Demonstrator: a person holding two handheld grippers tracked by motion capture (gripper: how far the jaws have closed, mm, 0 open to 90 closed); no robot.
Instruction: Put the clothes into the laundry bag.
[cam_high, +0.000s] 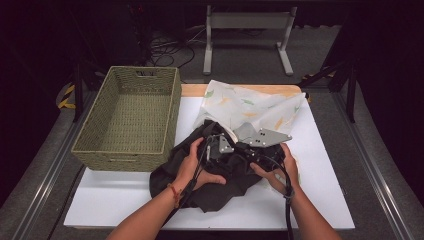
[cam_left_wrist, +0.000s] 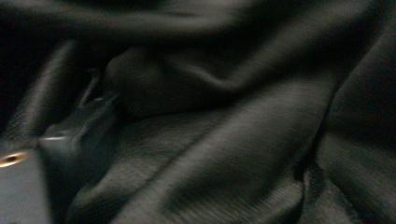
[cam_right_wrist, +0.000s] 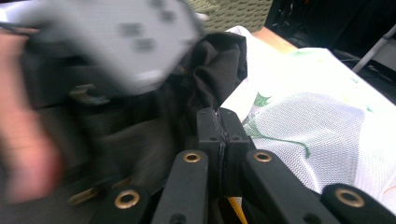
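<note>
Blur and dark garment (cam_left_wrist: 224, 140) folds hide left gripper (cam_high: 220, 146) jaws.

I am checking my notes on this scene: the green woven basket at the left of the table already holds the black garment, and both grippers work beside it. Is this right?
Not quite. In the high view the basket is empty. The black garment lies on the white table beside it, partly over a white leaf-print cloth. The left gripper and right gripper work at that garment.

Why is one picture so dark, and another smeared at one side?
Left gripper view: the camera sits close against the black garment, so little light reaches it and the folds look soft. Right gripper view: the left gripper and hand are motion-blurred, while the shut right gripper stays sharp.
</note>
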